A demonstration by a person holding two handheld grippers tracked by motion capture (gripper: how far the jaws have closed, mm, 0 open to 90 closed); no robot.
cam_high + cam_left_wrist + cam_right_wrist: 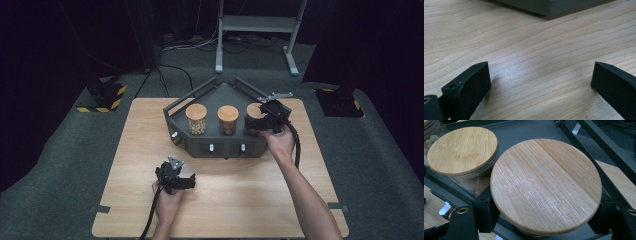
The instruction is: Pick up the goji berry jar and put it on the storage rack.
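Right gripper (544, 220) clamps the right-hand jar's wooden lid (546, 185) in the dark tray (220, 95); left gripper (541, 85) rests spread — best lift straight, squeeze unchanged.

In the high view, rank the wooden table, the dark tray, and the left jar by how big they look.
1. wooden table
2. dark tray
3. left jar

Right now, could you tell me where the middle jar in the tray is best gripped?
Grip the middle jar across its round wooden lid, coming from above: it stands upright between two neighbours, and the tray rail walls its sides, so the top stays freest.
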